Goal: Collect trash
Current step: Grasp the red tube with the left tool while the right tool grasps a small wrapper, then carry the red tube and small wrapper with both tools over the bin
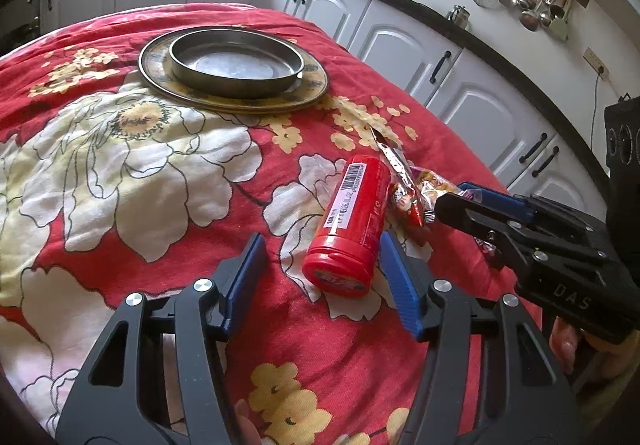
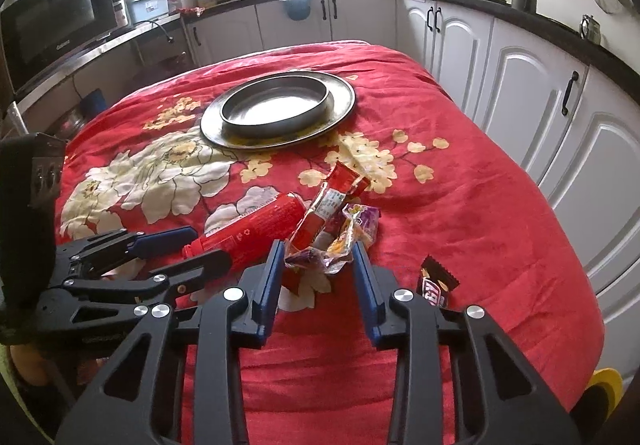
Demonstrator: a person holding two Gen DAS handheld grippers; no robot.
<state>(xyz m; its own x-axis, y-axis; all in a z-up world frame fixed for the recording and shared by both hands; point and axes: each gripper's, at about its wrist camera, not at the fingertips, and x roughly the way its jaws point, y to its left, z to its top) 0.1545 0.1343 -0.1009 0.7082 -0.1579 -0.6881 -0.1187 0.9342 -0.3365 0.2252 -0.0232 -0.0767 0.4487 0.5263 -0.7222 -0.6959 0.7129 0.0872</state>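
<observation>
Two grippers reach over a bench covered with a red flowered cloth (image 2: 460, 205). The left gripper (image 1: 320, 277) is spread wide, with a red tube (image 1: 352, 221) lying on its side between its fingers, not yet squeezed. The right gripper (image 2: 316, 273) is also spread wide, holding nothing, and its fingers stand on either side of a crumpled pile of wrappers (image 2: 332, 233).

The red tube looks like stiff, smooth plastic. It is probably light, and it could roll away. A good place to hold it is across its round middle. The wrappers look thin, soft and crinkly. They weigh almost nothing and may slip, so the fingers should close on the thick, bunched part.

One more small dark wrapper (image 2: 436, 283) lies to the right, apart from the pile.

A metal pan (image 2: 276, 109) sits on a big plate (image 2: 344, 107) farther back, with open cloth between it and the trash. That gives plenty of room to lift. The two grippers are close to each other, so they could bump. The bench edge drops away on the right, near the white cupboards (image 2: 520, 85).
</observation>
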